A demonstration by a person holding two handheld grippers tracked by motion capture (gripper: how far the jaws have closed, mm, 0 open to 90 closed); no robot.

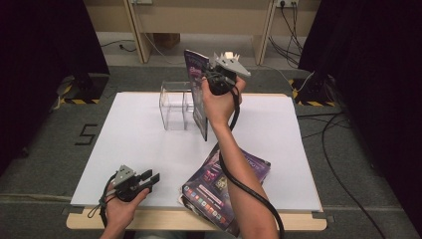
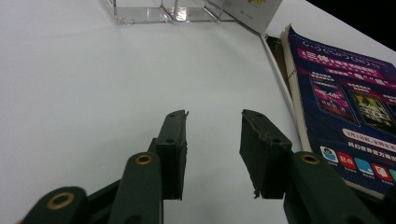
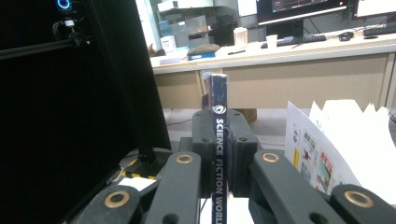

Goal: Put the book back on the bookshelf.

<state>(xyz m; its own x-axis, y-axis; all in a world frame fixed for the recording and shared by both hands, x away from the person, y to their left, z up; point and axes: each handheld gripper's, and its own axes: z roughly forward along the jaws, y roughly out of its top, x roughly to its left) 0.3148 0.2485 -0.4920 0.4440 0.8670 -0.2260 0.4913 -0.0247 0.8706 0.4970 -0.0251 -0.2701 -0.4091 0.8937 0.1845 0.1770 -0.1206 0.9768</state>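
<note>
My right gripper (image 1: 205,79) is raised above the table's far middle, shut on a purple magazine (image 1: 193,67) that stands on edge. In the right gripper view the jaws clamp its dark spine (image 3: 218,135), which reads "Science Fiction World". The magazine hangs just right of a clear acrylic holder (image 1: 174,107) with upright dividers, and its lower corner (image 2: 252,11) shows beside the holder (image 2: 154,11). A stack of similar magazines (image 1: 219,189) lies at the front edge, under the right forearm. My left gripper (image 1: 151,179) rests low at the front left, open with nothing between its jaws (image 2: 212,140), and the stack (image 2: 345,107) is to its right.
A white sheet (image 1: 139,139) covers the tabletop, and wood edge shows along the front. Black curtains stand at both sides and cables run over the floor at the right. Printed white pages (image 3: 327,163) fan out right of the right gripper's jaws.
</note>
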